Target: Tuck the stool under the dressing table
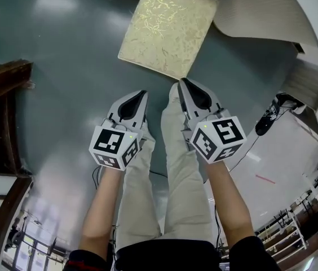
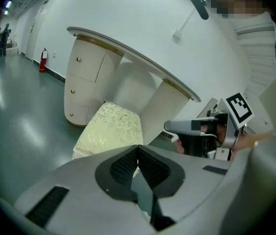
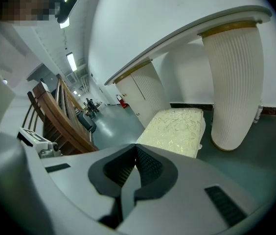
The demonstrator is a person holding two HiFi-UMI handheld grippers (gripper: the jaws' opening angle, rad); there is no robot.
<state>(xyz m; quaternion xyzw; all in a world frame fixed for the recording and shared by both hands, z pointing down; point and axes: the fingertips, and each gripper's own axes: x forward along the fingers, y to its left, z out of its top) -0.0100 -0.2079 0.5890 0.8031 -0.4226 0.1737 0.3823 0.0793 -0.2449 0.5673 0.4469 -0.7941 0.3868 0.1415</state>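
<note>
I see two pale grey, beak-shaped shells, the left gripper [image 1: 142,94] and the right gripper [image 1: 182,82], each lined with black ribbed pads [image 2: 124,166]. Each carries a white cube [image 1: 114,145] with black square markers and a small green light [image 1: 131,133]. The person wears light beige trousers [image 1: 176,196] and dark short sleeves [image 1: 85,259].
</note>
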